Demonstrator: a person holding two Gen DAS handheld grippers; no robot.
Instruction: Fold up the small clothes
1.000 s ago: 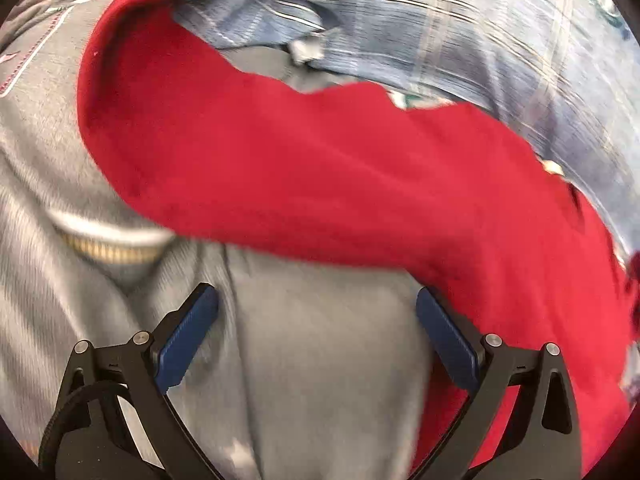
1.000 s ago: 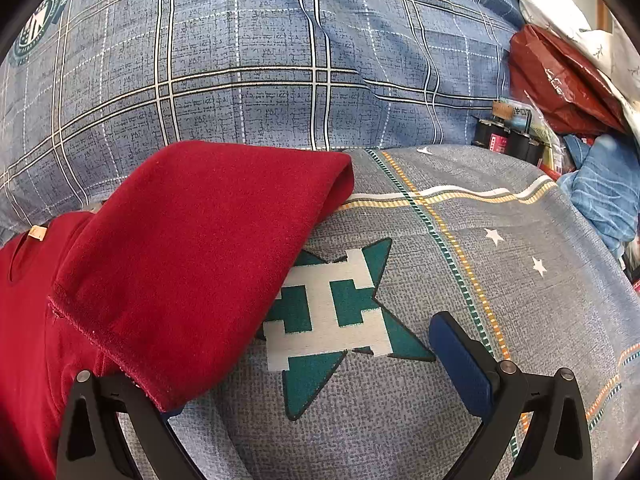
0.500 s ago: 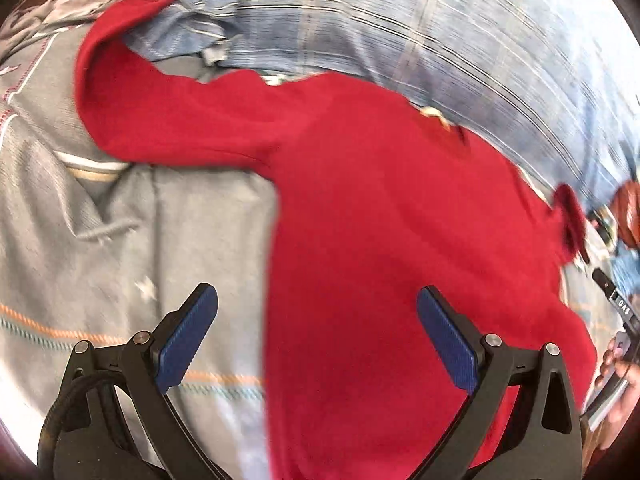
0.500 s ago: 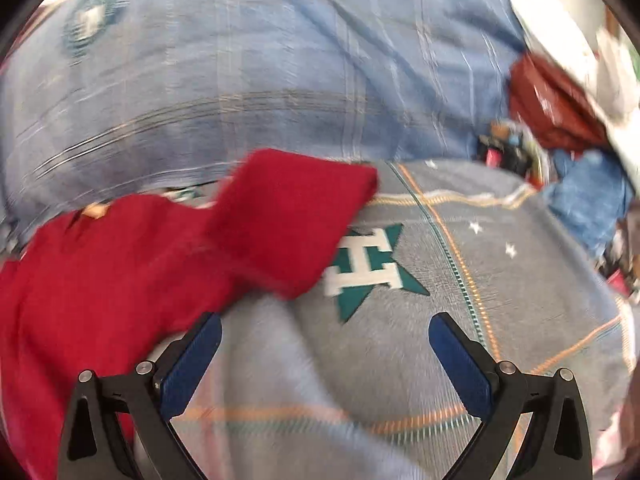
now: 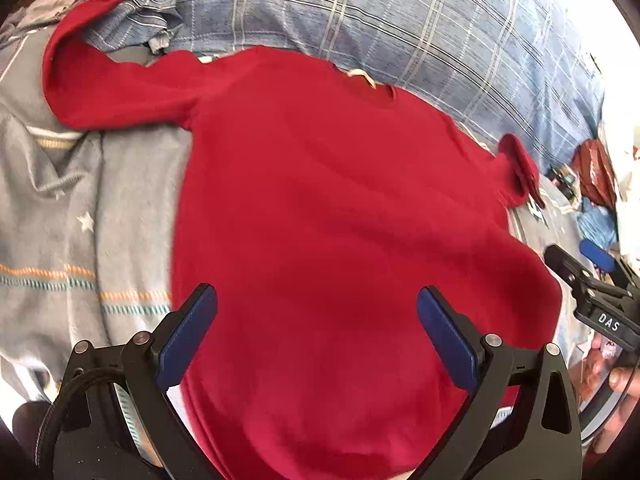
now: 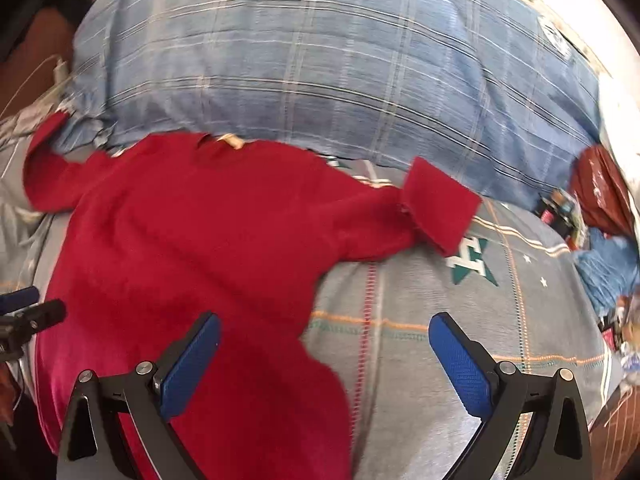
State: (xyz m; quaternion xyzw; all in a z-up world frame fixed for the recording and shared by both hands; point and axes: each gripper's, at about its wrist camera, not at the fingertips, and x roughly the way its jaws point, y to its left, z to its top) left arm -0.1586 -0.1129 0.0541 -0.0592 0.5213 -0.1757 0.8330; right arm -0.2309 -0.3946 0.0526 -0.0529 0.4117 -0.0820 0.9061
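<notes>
So far the folding looks barely begun: the red long-sleeved knit top (image 5: 340, 216) lies spread flat on the grey bedspread with coloured stitched lines (image 5: 120, 208), neckline toward the far blue plaid pillow (image 5: 400, 28), both sleeves out to the sides. No fold of the body is visible, so sleeves and body are all left to do.

Neither gripper holds anything. The left gripper (image 5: 316, 332) hovers above the near hem with its blue pads spread apart; the right gripper (image 6: 324, 360) is likewise spread, over the top's right edge and bare bedspread.

Only the left wrist view shows the left sleeve bending far up beside the pillow, and the person's fingers at the right edge. Only the right wrist view shows the right sleeve's cuff (image 6: 440, 208) turned back, touching a green star emblem (image 6: 472, 260).
</notes>
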